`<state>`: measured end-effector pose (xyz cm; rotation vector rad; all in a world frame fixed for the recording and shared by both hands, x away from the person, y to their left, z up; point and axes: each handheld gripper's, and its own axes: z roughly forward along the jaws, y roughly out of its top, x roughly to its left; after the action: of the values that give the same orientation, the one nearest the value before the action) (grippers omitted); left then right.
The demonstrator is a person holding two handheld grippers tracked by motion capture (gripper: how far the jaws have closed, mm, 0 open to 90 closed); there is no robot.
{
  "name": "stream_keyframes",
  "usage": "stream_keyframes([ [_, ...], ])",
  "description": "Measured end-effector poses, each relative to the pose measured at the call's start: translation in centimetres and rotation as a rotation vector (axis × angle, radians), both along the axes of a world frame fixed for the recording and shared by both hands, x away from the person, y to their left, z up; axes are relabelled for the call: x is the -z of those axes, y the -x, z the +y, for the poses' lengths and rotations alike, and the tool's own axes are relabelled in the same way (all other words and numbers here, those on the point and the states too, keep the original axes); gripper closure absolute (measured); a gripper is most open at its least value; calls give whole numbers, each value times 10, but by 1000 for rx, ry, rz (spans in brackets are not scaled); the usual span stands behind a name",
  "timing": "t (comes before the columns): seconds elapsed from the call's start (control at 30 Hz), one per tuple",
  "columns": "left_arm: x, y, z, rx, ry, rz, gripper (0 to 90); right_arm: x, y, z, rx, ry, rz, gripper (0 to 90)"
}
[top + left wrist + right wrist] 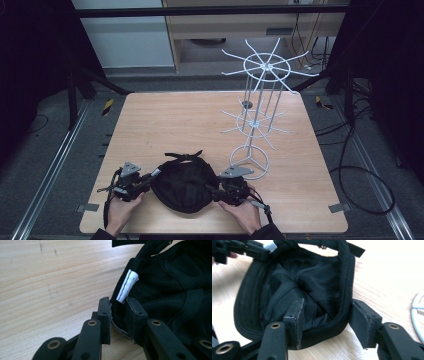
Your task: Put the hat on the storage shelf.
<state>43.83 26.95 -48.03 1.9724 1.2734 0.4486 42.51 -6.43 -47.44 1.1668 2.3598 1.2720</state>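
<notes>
A black cap [182, 187] lies upside down near the table's front edge, its mesh lining facing up. My left gripper [152, 176] is at its left rim. In the left gripper view the jaws [118, 307] pinch that rim just below a white label [127, 286]. My right gripper [212, 190] is at the cap's right rim. In the right gripper view it [327, 308] straddles the rim: one pad is inside the cap [287, 290], the other outside with a thin gap to the fabric. The left gripper [265, 251] appears far off at the label.
A tall white wire rack [260, 115] with spoked tiers stands at the right back of the wooden table [165, 120]. Its base ring [250, 160] sits just behind my right gripper and appears as a white curve [415, 315]. Bare wood lies to the left and behind the cap.
</notes>
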Motion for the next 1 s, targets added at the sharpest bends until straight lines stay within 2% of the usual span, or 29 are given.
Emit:
stream_keyframes([
  [0.03, 0, 0, 0, 0, 0, 0, 745, 0, 0, 0, 0, 0, 0, 500],
  [0.07, 0, 0, -1, -2, -3, 3, 750, 1, -1, 1, 7, 17, 10, 577],
  [0.13, 0, 1, -1, -3, -1, 3, 754, 2, -1, 2, 16, 26, 19, 605],
  [0.17, -1, 1, -1, 0, -4, 5, 766, 3, -2, 1, 25, 41, 17, 735],
  [0.2, -1, 1, -1, 0, -4, 5, 769, 3, -2, 1, 25, 41, 17, 735],
  [0.3, -1, 2, -2, 4, 5, 11, 777, 1, -4, -1, 42, 44, 22, 816],
  [0.33, -1, 3, -3, 6, 5, 11, 783, -1, -4, -2, 47, 49, 1, 832],
  [0.4, -1, 4, -5, 12, 4, 10, 786, -4, -4, -2, 51, 43, -14, 836],
  [0.53, -1, 3, -13, 24, -4, 7, 797, -21, 2, -3, 36, 6, -134, 843],
  [0.57, -1, 3, -13, 24, -4, 7, 798, -21, 2, -3, 36, 6, -134, 843],
  [0.67, 0, 0, -19, 22, -2, 0, 803, -32, 10, 1, -9, -30, -201, 846],
  [0.8, 0, -2, -23, 21, 3, -5, 806, -37, 14, 5, -46, -53, -230, 848],
  [0.83, 0, -3, -24, 18, 6, -5, 808, -38, 16, 7, -75, -67, -249, 848],
  [0.97, 2, -9, -27, 10, 24, -5, 809, -39, 20, 11, -116, -79, -266, 848],
  [1.0, 2, -11, -27, 12, 24, -7, 809, -38, 22, 15, -145, -85, -275, 849],
])
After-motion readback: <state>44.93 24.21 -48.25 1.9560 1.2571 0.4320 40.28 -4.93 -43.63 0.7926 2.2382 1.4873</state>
